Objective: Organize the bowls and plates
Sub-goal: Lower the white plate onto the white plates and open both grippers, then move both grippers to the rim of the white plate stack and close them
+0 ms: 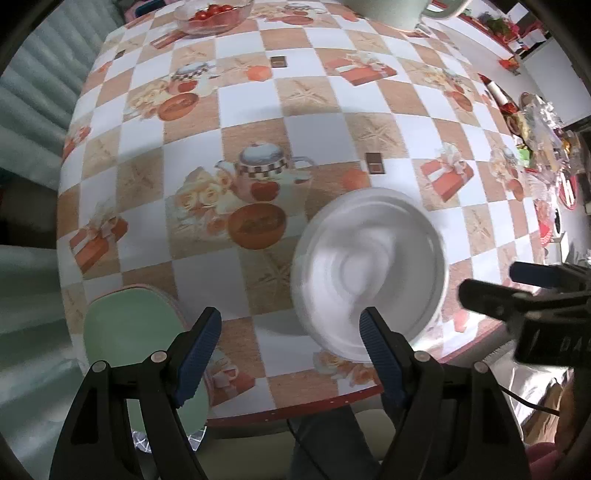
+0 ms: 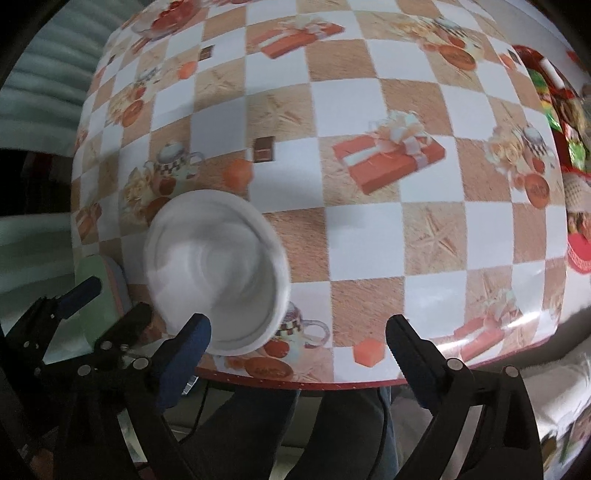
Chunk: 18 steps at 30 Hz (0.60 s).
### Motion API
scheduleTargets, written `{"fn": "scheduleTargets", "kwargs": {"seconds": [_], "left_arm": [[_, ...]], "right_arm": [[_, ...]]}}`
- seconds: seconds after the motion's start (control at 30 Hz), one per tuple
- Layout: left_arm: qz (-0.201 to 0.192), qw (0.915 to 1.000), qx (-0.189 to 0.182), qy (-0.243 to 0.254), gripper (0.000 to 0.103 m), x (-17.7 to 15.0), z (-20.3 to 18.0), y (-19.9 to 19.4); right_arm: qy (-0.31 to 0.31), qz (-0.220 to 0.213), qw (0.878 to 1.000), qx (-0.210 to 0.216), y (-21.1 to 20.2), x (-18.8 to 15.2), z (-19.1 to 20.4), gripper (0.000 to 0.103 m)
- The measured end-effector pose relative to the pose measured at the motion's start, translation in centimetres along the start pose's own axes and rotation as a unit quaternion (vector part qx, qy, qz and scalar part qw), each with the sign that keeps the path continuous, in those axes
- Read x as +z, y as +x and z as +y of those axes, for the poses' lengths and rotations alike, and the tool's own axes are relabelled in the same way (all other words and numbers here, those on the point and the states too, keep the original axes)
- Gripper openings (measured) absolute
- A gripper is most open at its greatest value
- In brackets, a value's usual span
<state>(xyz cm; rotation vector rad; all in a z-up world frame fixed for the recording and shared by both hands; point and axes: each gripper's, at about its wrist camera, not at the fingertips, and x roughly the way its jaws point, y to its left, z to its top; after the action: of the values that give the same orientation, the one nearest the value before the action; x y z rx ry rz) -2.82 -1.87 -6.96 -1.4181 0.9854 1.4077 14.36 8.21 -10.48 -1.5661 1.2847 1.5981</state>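
Nearest of all, the left tongs hang wide apart and empty over the worktop's near edge, and the right tongs gape wider, nothing between them either. No earlier view is to hand, so I say only how they stand. Just beyond the fingertips, at about 1 o'clock from the left tongs and 11 o'clock from the right, sits the white bowl, blurred, empty as far as I can see. It looks like glazed ceramic: stiff, smooth, breakable, probably slippery, so a pinch across the rim would likely serve best. At 9 o'clock of it lies a pale green plate, overhanging the worktop edge, nothing on it. Far off at 11 o'clock, a glass bowl holds small red tomatoes.
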Motion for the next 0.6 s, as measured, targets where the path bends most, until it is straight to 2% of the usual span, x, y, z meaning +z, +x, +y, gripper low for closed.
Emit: {"fn": "scheduleTargets", "kwargs": {"seconds": [0.27,0.6], "left_arm": [[0.007,0.9998,0.018,-0.010,0.080,-0.26,0.77,0.25],[0.016,0.9997,0.014,-0.014,0.081,-0.27,0.75,0.53]], "right_arm": [[0.005,0.004,1.000,-0.001,0.08,0.17,-0.17,0.096],[-0.002,0.014,1.000,-0.009,0.87,0.20,0.16,0.096]]}}
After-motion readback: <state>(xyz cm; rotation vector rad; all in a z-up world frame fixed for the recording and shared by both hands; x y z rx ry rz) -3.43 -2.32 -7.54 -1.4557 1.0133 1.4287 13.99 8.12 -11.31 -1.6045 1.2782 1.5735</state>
